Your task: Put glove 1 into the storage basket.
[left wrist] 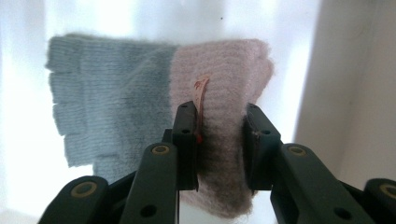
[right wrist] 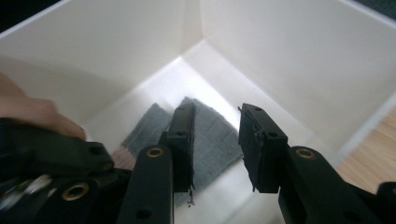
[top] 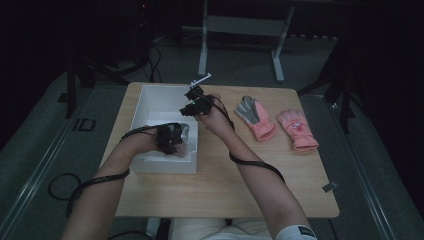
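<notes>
Fingers (left wrist: 186, 140) of the left gripper (left wrist: 219, 144) pinched the soft, light glove (left wrist: 154, 102) by its cuff; right gripper (right wrist: 217, 140) seemingly hung open, empty.

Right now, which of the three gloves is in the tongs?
The grey-and-pink knit glove inside the white box, pinched at its pink cuff by the left tongs. The two pink gloves lie untouched on the table.
</notes>
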